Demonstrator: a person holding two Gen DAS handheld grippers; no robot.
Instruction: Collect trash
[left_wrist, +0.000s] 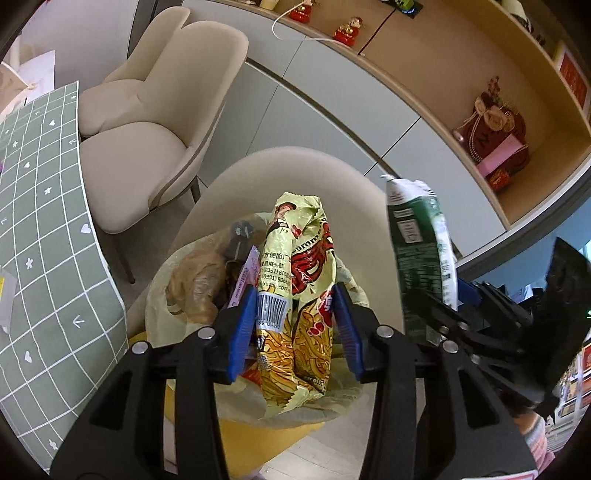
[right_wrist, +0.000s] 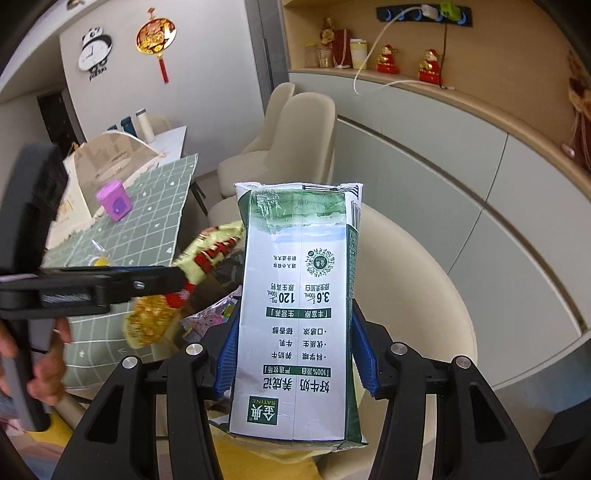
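Note:
My left gripper (left_wrist: 295, 325) is shut on a crumpled yellow noodle wrapper (left_wrist: 295, 295) and holds it above a yellow bin (left_wrist: 255, 439) lined with a pale bag (left_wrist: 162, 295) that holds other trash. My right gripper (right_wrist: 293, 347) is shut on a white and green milk carton (right_wrist: 295, 317), held upright above the same bin (right_wrist: 258, 458). The carton also shows in the left wrist view (left_wrist: 421, 258), just right of the wrapper. The wrapper (right_wrist: 199, 266) and the left gripper (right_wrist: 110, 284) show left of the carton in the right wrist view.
A table with a green grid cloth (left_wrist: 40, 236) lies to the left, with a purple box (right_wrist: 113, 201) on it. Beige chairs (left_wrist: 155, 147) stand behind and beside the bin. Grey cabinets (right_wrist: 443, 192) and a wooden shelf (left_wrist: 517, 122) run along the right.

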